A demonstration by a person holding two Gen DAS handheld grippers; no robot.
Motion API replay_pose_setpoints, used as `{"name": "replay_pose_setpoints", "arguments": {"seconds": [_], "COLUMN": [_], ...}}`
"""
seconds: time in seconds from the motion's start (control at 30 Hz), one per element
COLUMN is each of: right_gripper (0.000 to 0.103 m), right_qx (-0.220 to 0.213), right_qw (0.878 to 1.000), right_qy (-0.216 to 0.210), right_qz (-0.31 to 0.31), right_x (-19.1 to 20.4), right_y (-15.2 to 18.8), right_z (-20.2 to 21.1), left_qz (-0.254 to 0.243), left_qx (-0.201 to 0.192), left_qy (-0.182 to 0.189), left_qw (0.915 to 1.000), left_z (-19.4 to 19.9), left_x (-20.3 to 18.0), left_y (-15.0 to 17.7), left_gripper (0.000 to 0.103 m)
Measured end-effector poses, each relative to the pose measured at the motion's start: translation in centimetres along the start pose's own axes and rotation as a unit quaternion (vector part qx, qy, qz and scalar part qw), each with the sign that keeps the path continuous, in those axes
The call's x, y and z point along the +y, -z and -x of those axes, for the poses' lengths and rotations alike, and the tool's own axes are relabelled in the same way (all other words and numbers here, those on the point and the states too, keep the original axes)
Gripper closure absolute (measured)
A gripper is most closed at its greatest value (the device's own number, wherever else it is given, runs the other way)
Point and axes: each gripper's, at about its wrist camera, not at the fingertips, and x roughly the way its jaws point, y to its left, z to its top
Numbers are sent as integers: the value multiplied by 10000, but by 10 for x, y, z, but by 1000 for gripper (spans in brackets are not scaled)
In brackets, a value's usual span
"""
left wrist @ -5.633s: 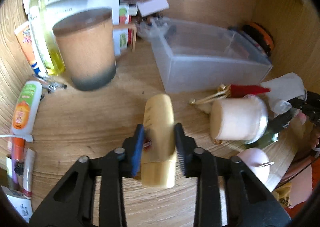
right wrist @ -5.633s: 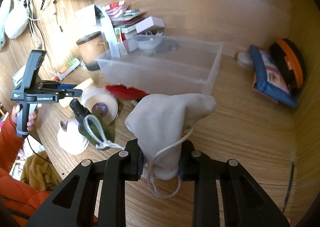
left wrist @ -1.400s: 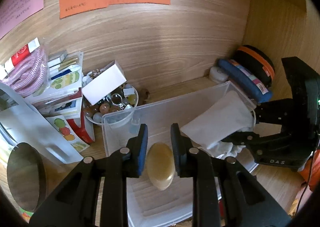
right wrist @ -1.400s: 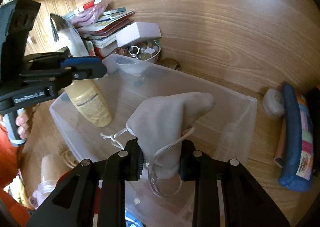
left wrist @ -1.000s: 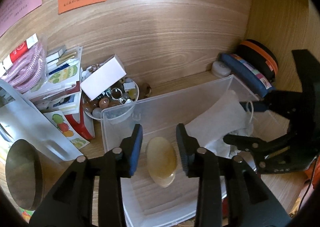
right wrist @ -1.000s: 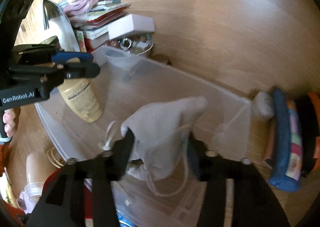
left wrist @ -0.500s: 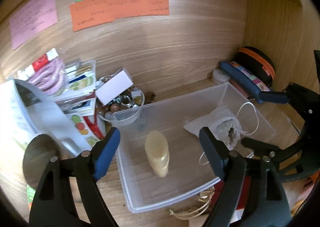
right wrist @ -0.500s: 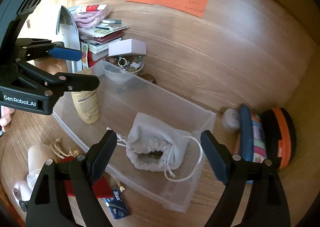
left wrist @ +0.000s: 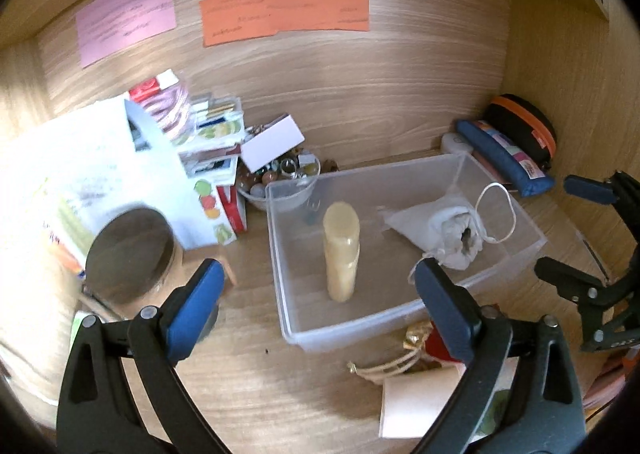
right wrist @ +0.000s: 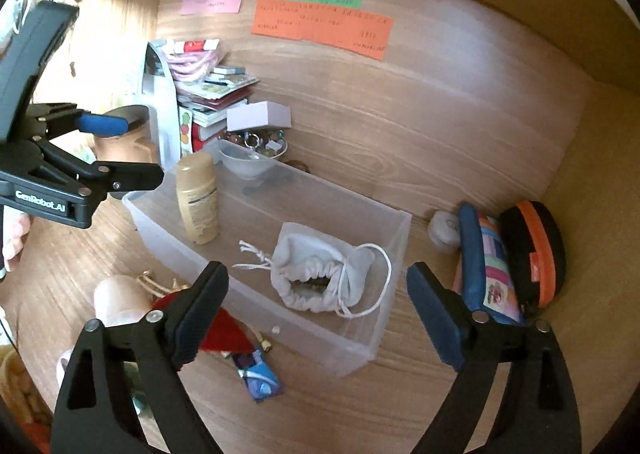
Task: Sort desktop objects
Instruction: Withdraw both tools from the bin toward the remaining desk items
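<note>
A clear plastic bin (left wrist: 404,320) (right wrist: 344,350) stands on the wooden desk. A yellow bottle (left wrist: 341,250) (right wrist: 198,202) stands upright in its left part. A white drawstring pouch (left wrist: 448,232) (right wrist: 320,274) lies in its right part. My left gripper (left wrist: 320,302) is wide open and empty, held above and in front of the bin; it also shows in the right wrist view (right wrist: 120,150). My right gripper (right wrist: 318,306) is wide open and empty above the bin's near right side; it also shows in the left wrist view (left wrist: 576,226).
A brown-lidded jar (left wrist: 130,250), a stack of booklets (left wrist: 208,134), a white box (left wrist: 272,142) on a trinket bowl (right wrist: 256,150) stand left of the bin. A blue pencil case (right wrist: 486,266) and orange-black case (right wrist: 538,250) lie right. A red item (right wrist: 222,330), a white cup (left wrist: 420,406) and a blue packet (right wrist: 258,374) lie in front.
Both grippers have drawn back and up from the bin, jaws wide open. The bottle and pouch stay in the bin where they were let go.
</note>
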Motion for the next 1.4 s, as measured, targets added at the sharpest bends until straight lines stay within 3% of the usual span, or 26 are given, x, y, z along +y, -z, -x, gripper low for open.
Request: {"name": "replay_pose_setpoints", "arguments": {"seconds": [0.6, 0.83, 1.1, 1.23, 1.4], "right_gripper": [8, 8, 8, 8, 10], "right_qx": [-241, -90, -3, -7, 115], "right_qw": [9981, 9954, 9938, 9933, 9910], "right_qy": [-143, -405, -682, -866, -1111], "right_qz": [-551, -861, -881, -771, -739], "right_x": [7, 10, 26, 37, 46], "right_y": [47, 71, 92, 97, 100], "right_z": [56, 56, 58, 59, 52], "left_qz": [197, 353, 423, 312, 197], "left_qx": [-324, -121, 174, 298, 553], "left_qy": [-345, -138, 370, 640, 701], "left_qw": [9987, 9992, 9983, 9970, 9958], "left_z": [57, 63, 63, 62, 51], "left_x": [-12, -15, -31, -42, -53], "left_y": [53, 89, 127, 143, 160], "left_gripper": [2, 2, 2, 2, 2]}}
